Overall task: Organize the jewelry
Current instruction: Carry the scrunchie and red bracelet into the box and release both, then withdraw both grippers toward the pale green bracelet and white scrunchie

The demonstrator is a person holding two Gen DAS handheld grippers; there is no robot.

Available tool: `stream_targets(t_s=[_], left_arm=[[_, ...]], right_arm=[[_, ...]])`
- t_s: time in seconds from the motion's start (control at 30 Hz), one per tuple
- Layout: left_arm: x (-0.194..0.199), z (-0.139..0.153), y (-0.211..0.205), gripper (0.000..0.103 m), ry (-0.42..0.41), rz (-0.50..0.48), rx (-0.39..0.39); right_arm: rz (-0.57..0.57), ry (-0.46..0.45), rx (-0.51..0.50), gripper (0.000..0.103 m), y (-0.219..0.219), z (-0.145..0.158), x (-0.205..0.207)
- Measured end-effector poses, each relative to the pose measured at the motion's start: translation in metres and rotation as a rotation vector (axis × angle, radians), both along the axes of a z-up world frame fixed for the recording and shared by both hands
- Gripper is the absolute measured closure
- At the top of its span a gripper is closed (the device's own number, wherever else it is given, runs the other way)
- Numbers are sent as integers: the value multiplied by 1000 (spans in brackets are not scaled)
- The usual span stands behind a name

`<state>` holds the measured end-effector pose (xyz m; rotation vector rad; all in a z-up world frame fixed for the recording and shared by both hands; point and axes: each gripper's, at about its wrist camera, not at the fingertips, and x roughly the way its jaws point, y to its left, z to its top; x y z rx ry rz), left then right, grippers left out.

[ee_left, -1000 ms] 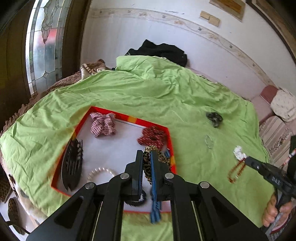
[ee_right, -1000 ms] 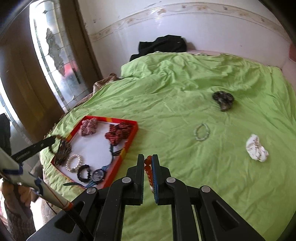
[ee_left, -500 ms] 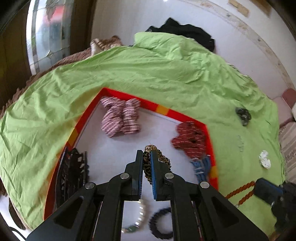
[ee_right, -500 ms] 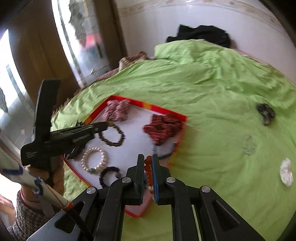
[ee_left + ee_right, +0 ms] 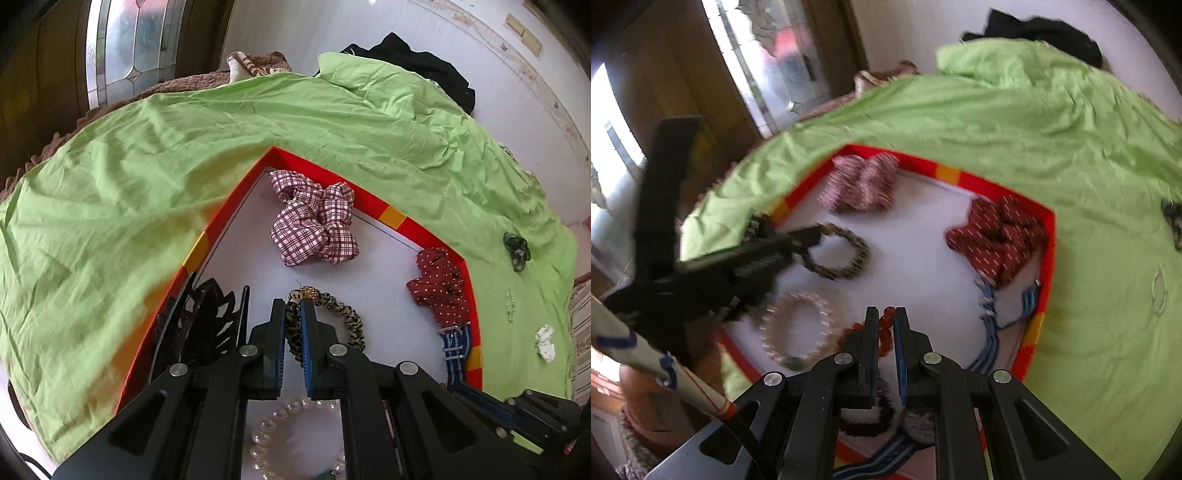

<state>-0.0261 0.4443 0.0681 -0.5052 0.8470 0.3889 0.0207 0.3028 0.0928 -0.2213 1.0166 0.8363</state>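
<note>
We are lowering both grippers into the red-rimmed tray [image 5: 395, 218], having carried them in from over the green sheet [image 5: 147, 184] a second ago. Our left gripper [image 5: 293, 314] is pinching the leopard-print hair tie [image 5: 347, 314], nearly closed, now resting on the tray floor near the checked scrunchie [image 5: 314, 221]. Our right gripper [image 5: 885, 328] is clamping the amber bead bracelet [image 5: 884, 325] just above the floor, so both pieces seem ready for release.

Lime-green sheet [image 5: 110, 206], red tray [image 5: 369, 201] with orange-yellow patches and white floor; maroon-and-white checked scrunchie [image 5: 314, 221], dark red white-dotted scrunchie [image 5: 437, 286], leopard-print hair tie [image 5: 343, 314], amber-red beads [image 5: 884, 325], blue-striped strap [image 5: 456, 341]
</note>
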Motion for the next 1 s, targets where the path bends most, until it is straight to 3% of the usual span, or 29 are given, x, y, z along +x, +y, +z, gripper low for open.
stream_targets(t_s=[0.3, 0.33, 0.4, 0.43, 0.5, 0.6, 0.83, 1.0], left_arm=[[1, 1, -5, 92, -31, -3, 11], [1, 2, -6, 89, -38, -4, 13], [-1, 3, -7, 71, -54, 1, 17], [-3, 4, -8, 69, -67, -5, 10], [-5, 6, -11, 60, -90, -21, 1], [-8, 11, -17, 58, -108, -26, 37], [-16, 17, -22, 51, -139, 2, 78], [-26, 21, -26, 51, -152, 58, 126]], right_arm=[[-41, -2, -20, 92, -17, -8, 11], [-39, 1, -18, 89, -18, -8, 10], [-38, -22, -20, 64, -21, -5, 6], [-38, -41, -19, 59, -22, -3, 3], [-37, -88, -17, 55, -28, 5, -5], [-44, -139, -17, 52, -44, 14, -15], [-150, -270, -102, 47, -122, 18, -39], [-311, -203, -141, 45, -203, 6, -36]])
